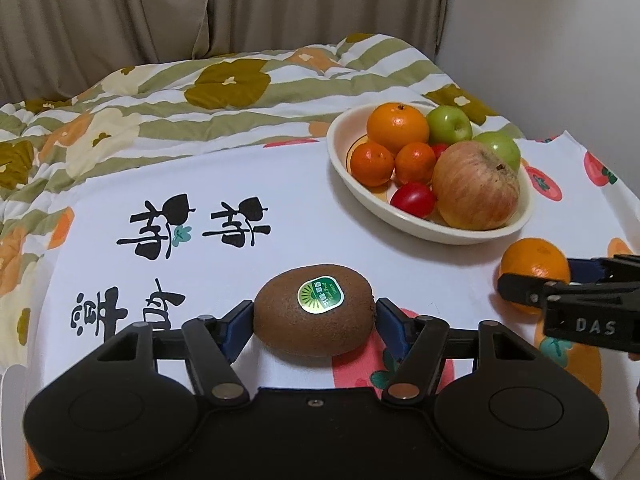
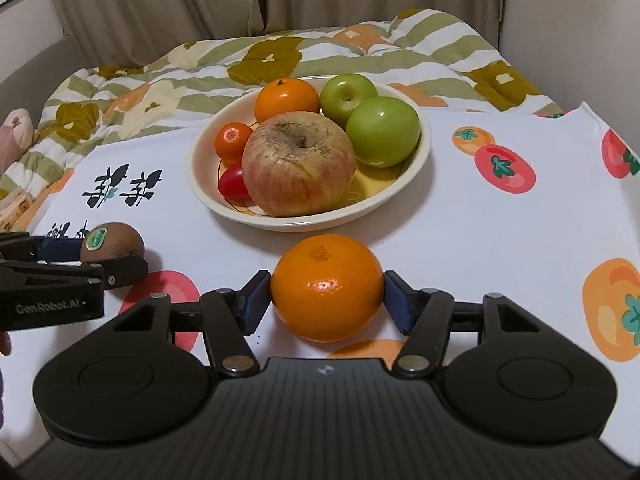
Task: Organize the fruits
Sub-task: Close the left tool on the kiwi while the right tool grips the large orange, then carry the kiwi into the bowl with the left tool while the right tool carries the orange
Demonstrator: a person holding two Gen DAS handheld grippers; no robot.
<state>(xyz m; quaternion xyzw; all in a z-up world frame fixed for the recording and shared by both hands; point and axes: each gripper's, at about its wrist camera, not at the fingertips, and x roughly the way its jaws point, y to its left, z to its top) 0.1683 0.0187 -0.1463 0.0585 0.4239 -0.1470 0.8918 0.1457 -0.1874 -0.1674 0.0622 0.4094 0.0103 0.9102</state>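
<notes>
Left gripper (image 1: 314,312) clamps the kiwi (image 1: 314,310), right gripper (image 2: 326,294) the orange (image 2: 327,287), both seemingly bound for the bowl (image 2: 208,196) at upper centre.

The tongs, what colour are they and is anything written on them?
Both are black plastic with blue pads on the fingertips and silver rivets at the joints. The left tongs read "GenRobot.AI" on the side, and the right tongs show "DAS". No cables show.
</notes>
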